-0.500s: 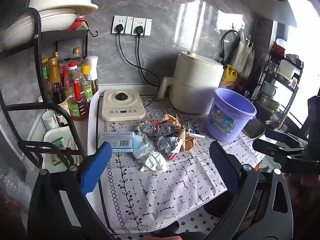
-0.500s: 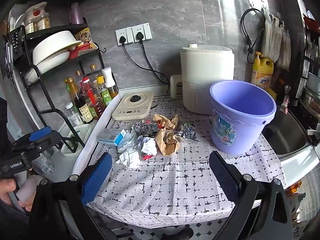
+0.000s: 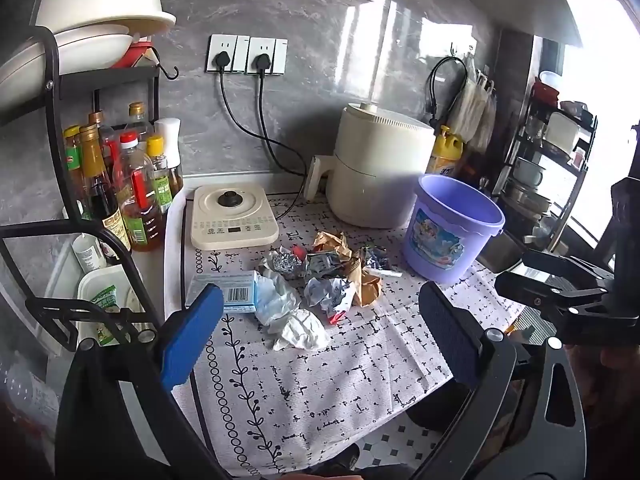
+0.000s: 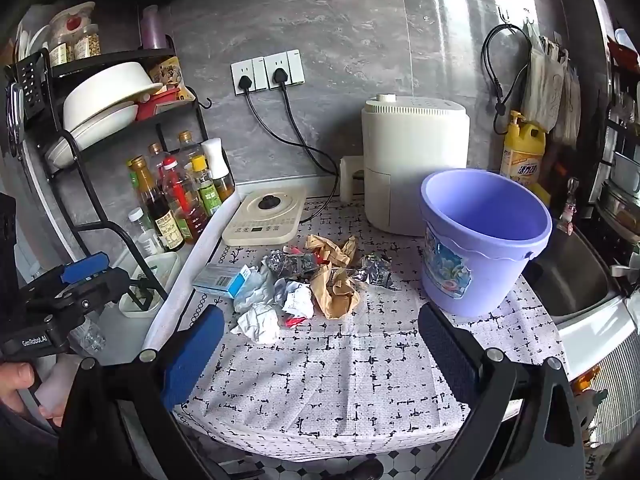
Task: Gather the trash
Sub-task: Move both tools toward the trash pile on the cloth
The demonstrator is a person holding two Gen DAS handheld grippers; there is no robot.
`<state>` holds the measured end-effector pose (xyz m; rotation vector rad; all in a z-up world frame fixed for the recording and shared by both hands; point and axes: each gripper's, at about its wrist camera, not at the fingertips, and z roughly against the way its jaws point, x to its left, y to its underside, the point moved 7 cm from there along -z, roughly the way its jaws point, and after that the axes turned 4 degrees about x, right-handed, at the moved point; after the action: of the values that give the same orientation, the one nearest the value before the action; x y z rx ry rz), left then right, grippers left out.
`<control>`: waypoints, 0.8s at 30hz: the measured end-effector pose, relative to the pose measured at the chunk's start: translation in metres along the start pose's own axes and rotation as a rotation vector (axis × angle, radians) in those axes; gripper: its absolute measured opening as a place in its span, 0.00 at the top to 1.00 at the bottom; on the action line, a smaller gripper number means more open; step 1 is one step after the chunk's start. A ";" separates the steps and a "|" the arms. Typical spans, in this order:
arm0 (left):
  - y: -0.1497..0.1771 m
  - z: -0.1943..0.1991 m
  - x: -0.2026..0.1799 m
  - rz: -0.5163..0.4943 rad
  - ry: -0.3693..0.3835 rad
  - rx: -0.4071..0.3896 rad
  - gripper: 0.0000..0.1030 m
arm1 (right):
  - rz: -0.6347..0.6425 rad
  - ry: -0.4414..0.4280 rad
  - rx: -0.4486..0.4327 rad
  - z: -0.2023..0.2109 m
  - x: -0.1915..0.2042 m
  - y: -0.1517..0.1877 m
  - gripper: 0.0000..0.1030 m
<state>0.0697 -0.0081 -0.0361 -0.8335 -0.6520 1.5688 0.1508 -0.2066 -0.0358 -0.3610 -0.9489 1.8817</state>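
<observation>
A pile of trash lies mid-counter on a patterned cloth: crumpled white paper, a blue carton, foil wrappers and brown paper. A purple bucket stands upright and looks empty, right of the pile. My left gripper is open and empty, short of the pile. My right gripper is open and empty, also short of the pile. Each gripper shows at the edge of the other's view.
A cream induction cooker and white air fryer stand behind the pile, cords running to wall sockets. A black rack with sauce bottles and bowls is at the left. A sink lies right of the bucket.
Both views have shifted only slightly; the grippers stay open and the trash has not moved.
</observation>
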 end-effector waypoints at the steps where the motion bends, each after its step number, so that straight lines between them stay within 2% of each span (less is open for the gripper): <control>1: 0.000 -0.001 0.000 -0.004 0.001 0.002 0.06 | -0.003 0.000 0.000 -0.001 0.001 0.000 0.08; 24: 0.002 -0.006 0.000 -0.020 0.005 0.023 0.06 | -0.022 -0.001 0.017 -0.011 0.000 0.006 0.08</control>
<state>0.0732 -0.0083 -0.0409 -0.8114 -0.6355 1.5527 0.1542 -0.2032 -0.0477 -0.3382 -0.9340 1.8689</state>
